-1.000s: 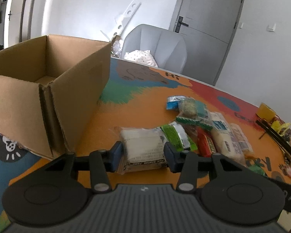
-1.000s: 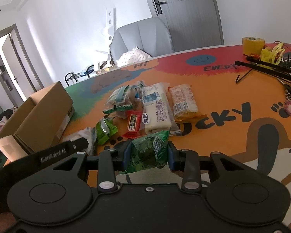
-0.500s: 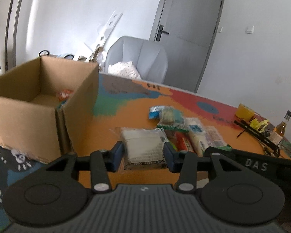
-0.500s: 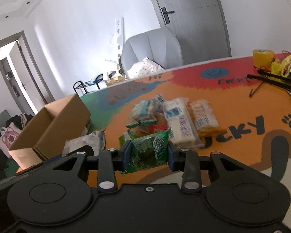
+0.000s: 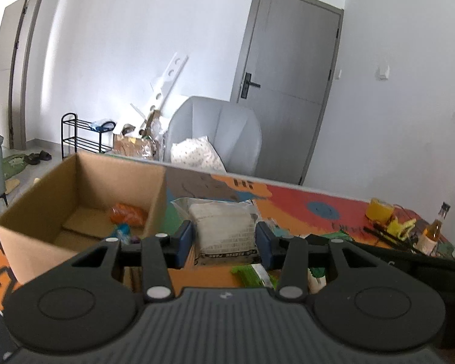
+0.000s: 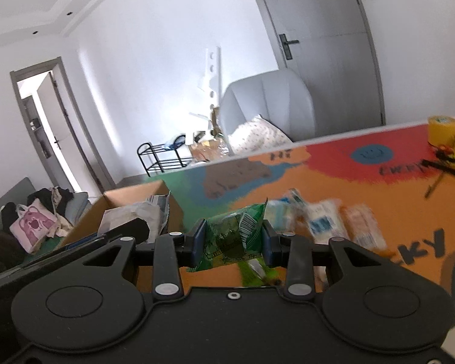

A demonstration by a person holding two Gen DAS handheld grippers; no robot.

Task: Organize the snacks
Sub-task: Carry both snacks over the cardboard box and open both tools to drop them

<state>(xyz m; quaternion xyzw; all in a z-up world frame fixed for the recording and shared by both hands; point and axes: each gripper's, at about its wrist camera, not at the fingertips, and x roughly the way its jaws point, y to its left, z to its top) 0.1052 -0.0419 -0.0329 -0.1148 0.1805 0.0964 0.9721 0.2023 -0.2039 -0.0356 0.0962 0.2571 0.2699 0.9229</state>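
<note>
My left gripper (image 5: pixel 224 239) is shut on a white snack packet (image 5: pixel 223 227) and holds it in the air just right of the open cardboard box (image 5: pixel 45 209). The box holds an orange packet (image 5: pixel 127 214) and other small snacks. My right gripper (image 6: pixel 232 242) is shut on a green snack packet (image 6: pixel 233 236), lifted above the table. In the right wrist view the box (image 6: pixel 130 195) lies to the left, with the white packet (image 6: pixel 136 215) and left gripper over it. Several snacks (image 6: pixel 324 221) lie in a pile on the table, blurred.
The colourful table mat (image 6: pixel 364 188) stretches right. A yellow tape roll (image 6: pixel 443 129) and black hanger (image 6: pixel 446 166) sit at the far right, a bottle (image 5: pixel 433 233) too. A green packet (image 5: pixel 251 274) lies under the left gripper. A grey chair (image 5: pixel 215 133) stands behind the table.
Both grippers have risen with their packets and moved left toward the box. The left gripper now looks into the box from above its right wall.
</note>
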